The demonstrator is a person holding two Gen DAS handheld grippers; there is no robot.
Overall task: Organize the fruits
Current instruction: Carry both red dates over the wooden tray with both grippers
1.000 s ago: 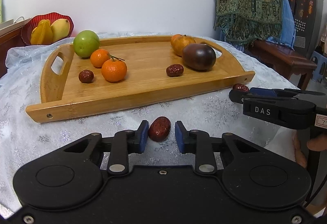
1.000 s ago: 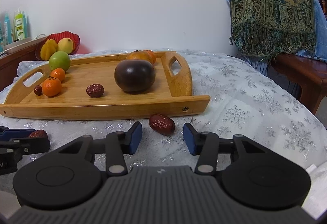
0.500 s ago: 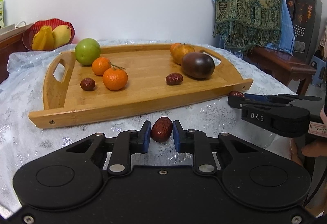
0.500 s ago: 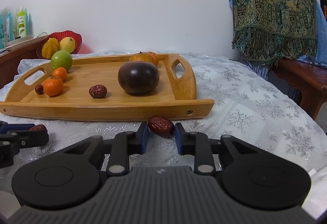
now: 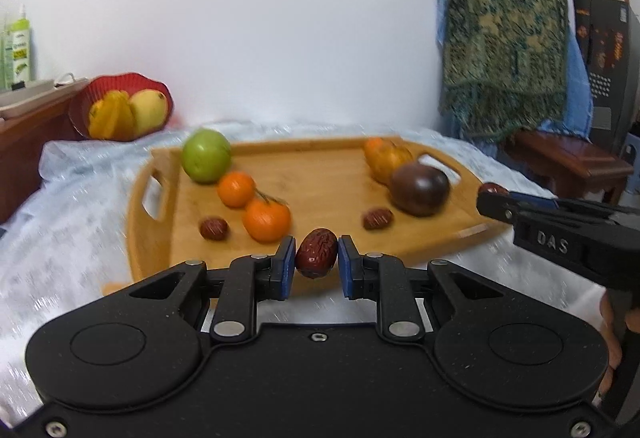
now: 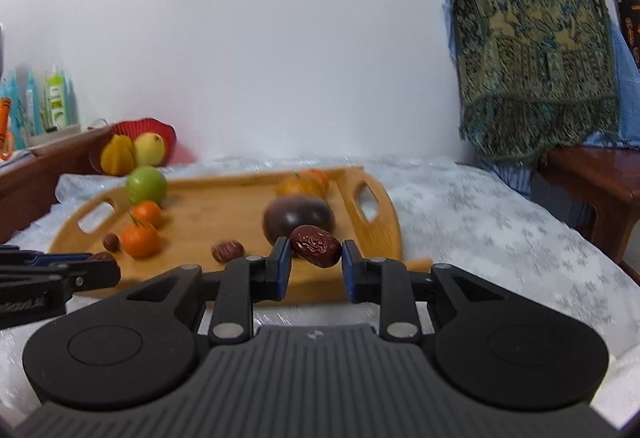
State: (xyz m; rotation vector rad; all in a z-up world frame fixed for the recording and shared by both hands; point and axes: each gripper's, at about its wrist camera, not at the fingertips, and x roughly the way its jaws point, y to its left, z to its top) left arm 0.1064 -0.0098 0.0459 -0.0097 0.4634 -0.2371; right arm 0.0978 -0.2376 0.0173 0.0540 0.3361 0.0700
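At the centre of each wrist view, a wrinkled red date is pinched between blue pads: the left hand-held gripper (image 5: 317,263) grips one date (image 5: 316,252) upright, the right hand-held gripper (image 6: 316,265) grips another date (image 6: 316,251) lying crosswise. Both are clear of the white cloth on the worktop (image 6: 480,230), in front of the wooden tray's (image 5: 320,178) near rim.

The step in hand looks like carrying both dates onto the tray, where two more dates (image 5: 214,228) already lie. To do it well, lift high enough to clear the rim, keep the squeeze steady — these small fruits could slip — and set each down by its like, away from the tangerines (image 5: 266,219) and the dark round fruit (image 5: 419,188).

Both grippers point slightly downward toward the tray, side by side, each visible at the other view's edge.
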